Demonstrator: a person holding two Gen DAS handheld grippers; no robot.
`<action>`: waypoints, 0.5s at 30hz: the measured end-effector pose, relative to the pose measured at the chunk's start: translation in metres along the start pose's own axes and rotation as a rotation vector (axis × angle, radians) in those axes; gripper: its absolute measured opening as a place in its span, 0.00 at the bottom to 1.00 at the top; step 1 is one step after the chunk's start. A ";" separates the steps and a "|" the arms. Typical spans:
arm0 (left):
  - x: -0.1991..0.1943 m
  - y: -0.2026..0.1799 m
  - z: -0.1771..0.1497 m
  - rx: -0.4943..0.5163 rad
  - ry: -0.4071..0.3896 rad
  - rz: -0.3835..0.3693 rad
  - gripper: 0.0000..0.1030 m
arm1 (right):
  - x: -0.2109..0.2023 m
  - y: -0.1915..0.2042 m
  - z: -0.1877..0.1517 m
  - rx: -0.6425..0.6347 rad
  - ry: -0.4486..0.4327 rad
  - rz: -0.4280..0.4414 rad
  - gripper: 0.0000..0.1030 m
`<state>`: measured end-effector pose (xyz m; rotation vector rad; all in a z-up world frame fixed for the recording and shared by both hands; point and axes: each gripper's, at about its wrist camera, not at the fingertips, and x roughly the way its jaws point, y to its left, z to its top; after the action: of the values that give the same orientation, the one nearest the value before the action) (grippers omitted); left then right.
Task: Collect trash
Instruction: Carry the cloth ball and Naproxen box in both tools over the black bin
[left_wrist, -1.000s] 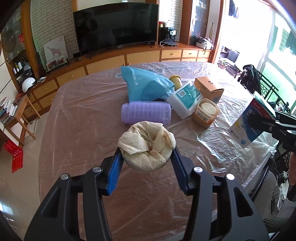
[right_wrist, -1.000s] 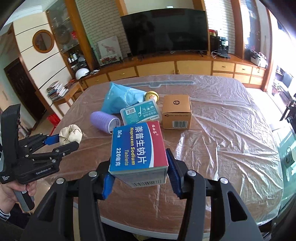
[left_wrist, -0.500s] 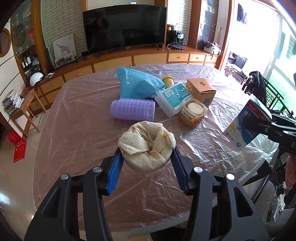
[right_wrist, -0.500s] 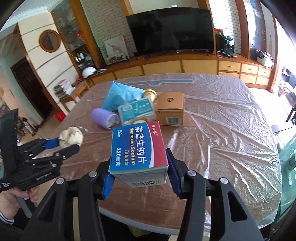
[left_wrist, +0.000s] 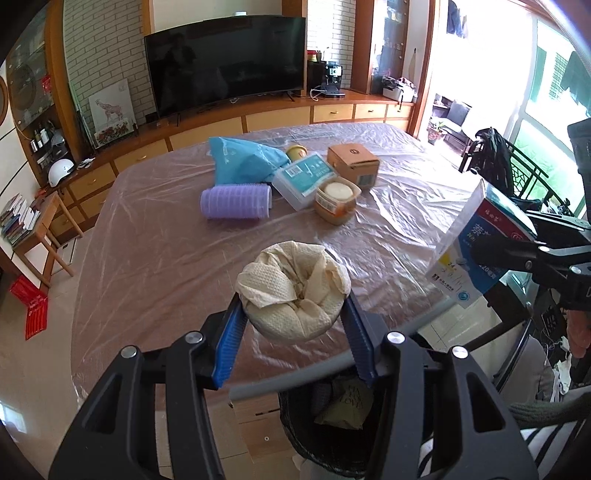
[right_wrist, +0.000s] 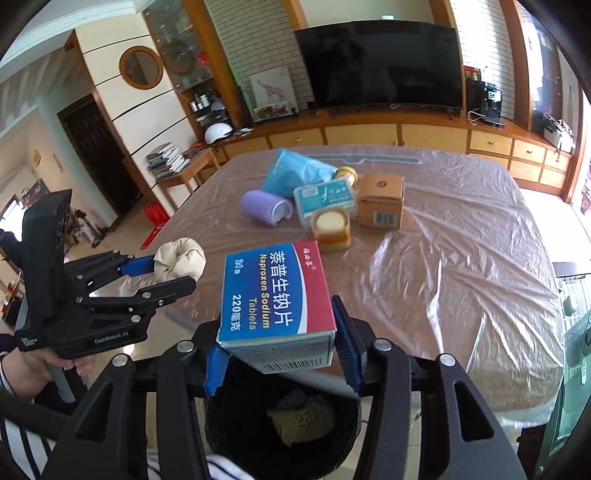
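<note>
My left gripper (left_wrist: 293, 314) is shut on a crumpled beige paper wad (left_wrist: 293, 290), held above the near table edge over a black-lined trash bin (left_wrist: 332, 435). My right gripper (right_wrist: 277, 350) is shut on a blue and red Naproxen tablet box (right_wrist: 275, 295), held directly above the same bin (right_wrist: 288, 428), which holds some crumpled paper. The left gripper with the wad (right_wrist: 180, 258) shows at the left of the right wrist view. The tablet box (left_wrist: 480, 251) shows at the right of the left wrist view.
On the plastic-covered table (left_wrist: 166, 258) lie a blue bag (left_wrist: 243, 162), a purple roller (left_wrist: 236, 203), a teal-labelled pack (left_wrist: 304, 179), a round tub (left_wrist: 336, 199), a small yellow cup (left_wrist: 296, 150) and a cardboard box (left_wrist: 352, 164). A TV cabinet stands behind.
Both grippers have pulled back from the table towards its near edge. The trash bin has come into view beneath them. Both still hold their items.
</note>
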<state>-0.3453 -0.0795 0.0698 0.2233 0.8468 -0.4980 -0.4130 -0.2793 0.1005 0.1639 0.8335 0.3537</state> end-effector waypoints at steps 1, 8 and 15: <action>-0.002 -0.002 -0.004 0.005 0.005 -0.006 0.51 | -0.002 0.001 -0.004 -0.006 0.006 0.001 0.47; -0.012 -0.023 -0.029 0.065 0.036 -0.038 0.51 | -0.015 0.007 -0.030 -0.023 0.048 0.004 0.47; -0.012 -0.046 -0.053 0.126 0.097 -0.087 0.51 | -0.019 0.010 -0.054 -0.059 0.111 0.027 0.47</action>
<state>-0.4101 -0.0948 0.0447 0.3293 0.9230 -0.6274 -0.4674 -0.2765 0.0805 0.1014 0.9298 0.4149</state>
